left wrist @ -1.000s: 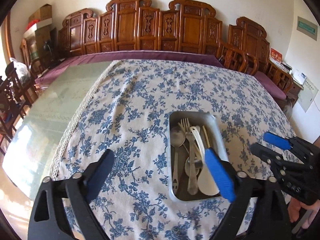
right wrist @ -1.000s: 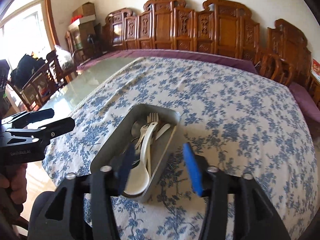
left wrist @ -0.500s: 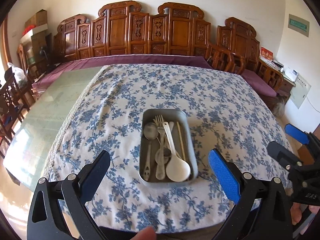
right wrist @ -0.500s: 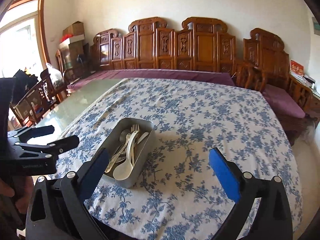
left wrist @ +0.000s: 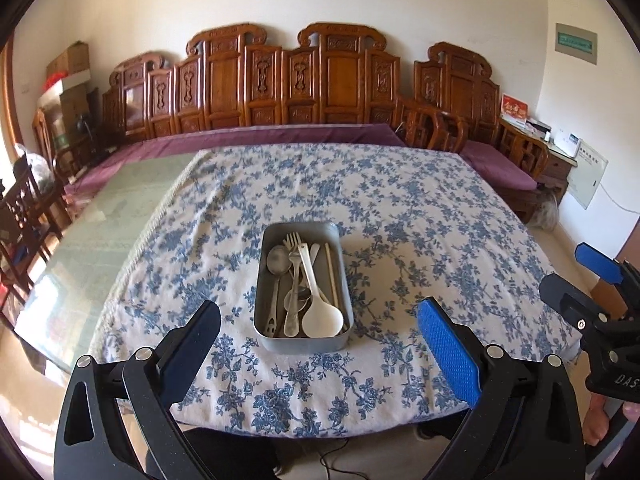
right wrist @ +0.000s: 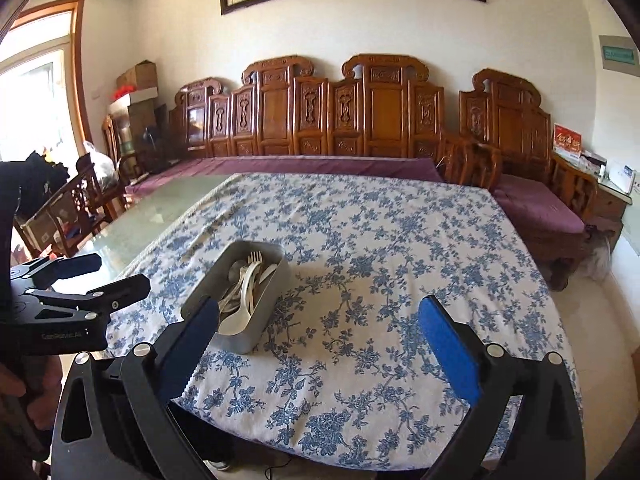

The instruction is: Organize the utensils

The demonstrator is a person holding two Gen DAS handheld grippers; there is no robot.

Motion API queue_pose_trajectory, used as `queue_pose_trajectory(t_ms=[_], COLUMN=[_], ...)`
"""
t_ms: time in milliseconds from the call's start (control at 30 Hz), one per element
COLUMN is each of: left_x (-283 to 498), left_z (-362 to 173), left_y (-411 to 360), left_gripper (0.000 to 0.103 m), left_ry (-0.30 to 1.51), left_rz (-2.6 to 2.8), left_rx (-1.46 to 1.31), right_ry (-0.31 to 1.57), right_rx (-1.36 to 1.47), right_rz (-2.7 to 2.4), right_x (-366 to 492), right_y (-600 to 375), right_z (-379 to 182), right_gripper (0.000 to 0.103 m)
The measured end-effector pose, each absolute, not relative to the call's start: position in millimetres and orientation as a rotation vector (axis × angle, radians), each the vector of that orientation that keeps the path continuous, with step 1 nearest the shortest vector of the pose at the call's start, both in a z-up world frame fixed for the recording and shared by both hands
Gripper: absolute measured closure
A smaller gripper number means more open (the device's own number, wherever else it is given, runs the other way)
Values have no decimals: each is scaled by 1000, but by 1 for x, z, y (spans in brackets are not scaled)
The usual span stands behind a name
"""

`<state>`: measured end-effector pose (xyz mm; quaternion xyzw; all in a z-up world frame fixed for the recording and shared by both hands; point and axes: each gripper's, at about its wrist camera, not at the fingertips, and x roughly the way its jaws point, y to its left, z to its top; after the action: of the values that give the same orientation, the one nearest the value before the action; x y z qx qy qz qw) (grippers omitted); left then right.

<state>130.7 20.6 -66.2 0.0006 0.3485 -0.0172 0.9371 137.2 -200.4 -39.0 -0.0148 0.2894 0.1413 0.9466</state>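
Looking at this from left to right: the left gripper (left wrist: 318,342) has its jaws spread wide with nothing between them, and the metal tray (left wrist: 303,344) sits just ahead of it on the floral tablecloth (left wrist: 420,220), well short of the fingertips. Inside are a metal spoon (left wrist: 279,261), a fork (left wrist: 295,264), a white plastic spoon (left wrist: 320,312) and what I'd guess are chopsticks (left wrist: 332,276). All light, stiff and probably slick, so I'd pinch each one mid-handle. They're piled up, so expect neighbours to shift. The right gripper (right wrist: 316,330) is also gaping fully and empty, with the tray ahead and off to its left side.
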Motion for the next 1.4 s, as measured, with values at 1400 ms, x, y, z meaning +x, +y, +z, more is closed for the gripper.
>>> queue_pose_trajectory(t_ms=[1400], left_x=[13], left_z=[61], left_y=[1], left_gripper=[8], left_ry=[380], left_rz=[-38], left_rx=[0], right_ry=[273], right_rx=[11], right_rz=[225], right_x=[24], right_y=[-228], right_z=[80], right_gripper=[3])
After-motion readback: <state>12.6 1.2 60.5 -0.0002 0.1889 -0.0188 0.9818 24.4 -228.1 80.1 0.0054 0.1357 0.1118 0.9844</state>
